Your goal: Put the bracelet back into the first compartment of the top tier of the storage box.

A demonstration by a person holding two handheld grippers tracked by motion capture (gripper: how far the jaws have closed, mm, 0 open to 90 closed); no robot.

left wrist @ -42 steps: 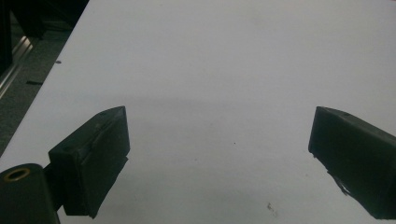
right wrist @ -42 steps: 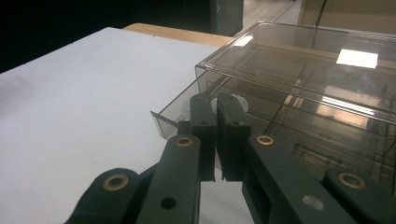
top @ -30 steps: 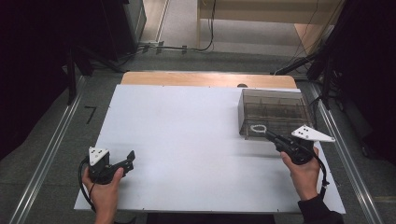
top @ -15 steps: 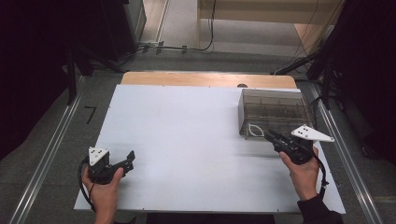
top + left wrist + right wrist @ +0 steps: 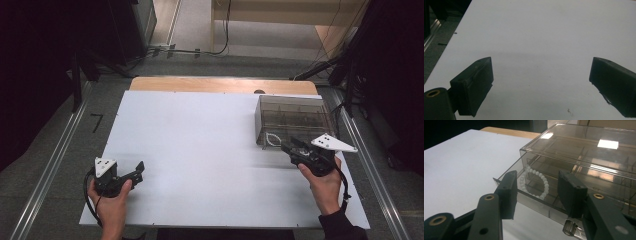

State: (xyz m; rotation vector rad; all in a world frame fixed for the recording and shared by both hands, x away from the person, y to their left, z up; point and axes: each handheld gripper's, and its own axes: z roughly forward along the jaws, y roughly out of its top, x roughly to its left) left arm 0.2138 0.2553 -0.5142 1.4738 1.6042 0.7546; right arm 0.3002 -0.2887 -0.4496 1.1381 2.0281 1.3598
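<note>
- High view: a white board [image 5: 200, 150] lay on a table w/ a wooden strip [image 5: 222, 84] along its far edge; grey floor and metal rails ran down both sides.
- Left hand [image 5: 111, 202] held the left gripper [image 5: 134, 171] low at the near-left corner of the board, pointing right. In the left gripper view its two black jaws stood spread wide w/ bare white board between them, pinching nothing.
- Right hand [image 5: 325, 187] held the right gripper [image 5: 290, 146] at the right side of the board, w/ its grey three-cornered plate [image 5: 334, 143] on top. Jaw tips sat right at the near-left corner of a smoky clear plastic box [image 5: 292, 117].
- Right gripper view: the jaws were apart, either side of the box's [image 5: 579, 165] slightly pulled-out drawer front; cannot tell if they touched it. Nothing was pinched between them.
- The box had a clear lid and inner dividers making several compartments.
- A white bead bracelet [image 5: 535, 182] lay in the front compartment nearest the jaws; in the high view it showed as a pale ring [image 5: 272, 139] at the box's near-left corner.
- A small clear knob [image 5: 570, 228] showed below the right-hand jaw.
</note>
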